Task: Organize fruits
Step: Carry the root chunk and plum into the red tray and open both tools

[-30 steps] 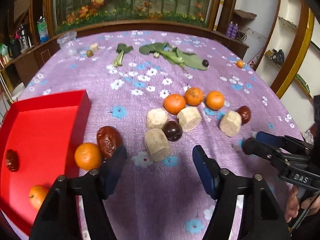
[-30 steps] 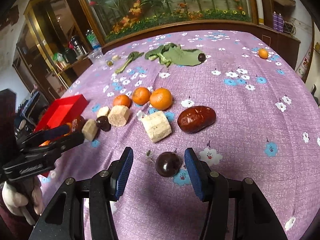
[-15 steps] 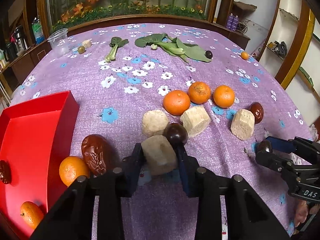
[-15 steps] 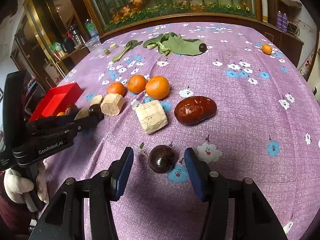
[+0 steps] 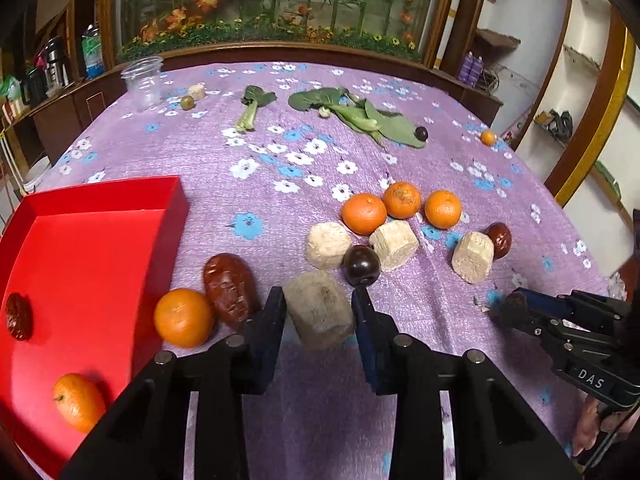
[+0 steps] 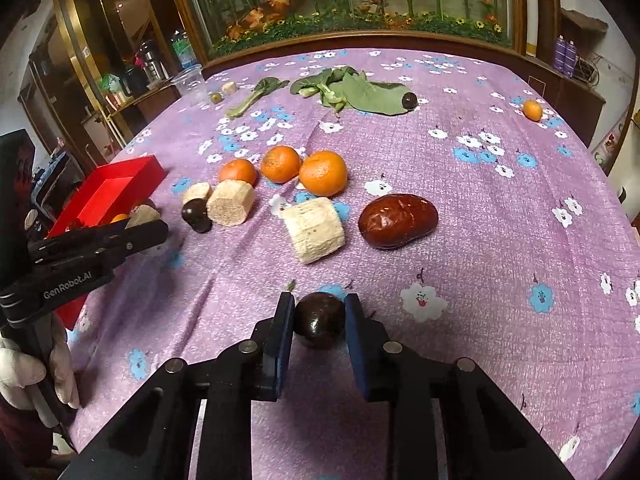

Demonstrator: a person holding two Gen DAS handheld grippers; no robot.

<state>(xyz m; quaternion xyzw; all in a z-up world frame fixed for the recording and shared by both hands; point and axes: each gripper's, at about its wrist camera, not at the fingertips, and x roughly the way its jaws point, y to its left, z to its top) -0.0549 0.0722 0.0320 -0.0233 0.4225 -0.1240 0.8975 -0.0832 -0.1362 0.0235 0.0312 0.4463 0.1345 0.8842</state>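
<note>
My left gripper is shut on a beige cut chunk and holds it just above the purple cloth. Beside it lie an orange and a brown date, next to the red tray, which holds an orange and a date. My right gripper is shut on a dark plum near the table's front. Three oranges, more beige chunks, a second plum and a large date lie mid-table.
Leafy greens with a dark plum, a small orange, a clear cup and a small green fruit lie at the far side. A wooden ledge and planter border the table.
My left gripper closed on the beige chunk and lifted it slightly. My right gripper moved onto the dark plum and closed on it.
</note>
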